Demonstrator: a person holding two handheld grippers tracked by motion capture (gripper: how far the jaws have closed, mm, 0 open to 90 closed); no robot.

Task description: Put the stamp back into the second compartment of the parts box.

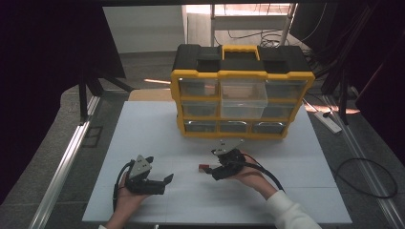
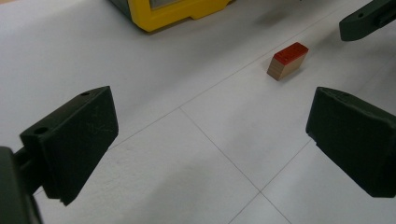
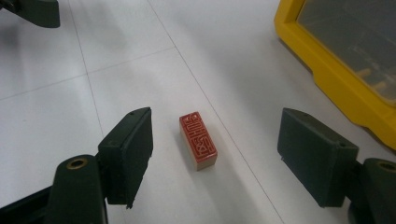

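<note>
Spanning white table (image 1: 157,129), dark curtained room

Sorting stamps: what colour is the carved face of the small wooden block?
Red, on the small wooden block; the right gripper view shows it best.

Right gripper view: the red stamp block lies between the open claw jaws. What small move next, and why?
Probably lower the right claw a little further and close it across the stamp block. Its jaws stand open on either side of the block, not touching it, and the block lies flat on the white table. The left claw waits open, farther off.
</note>
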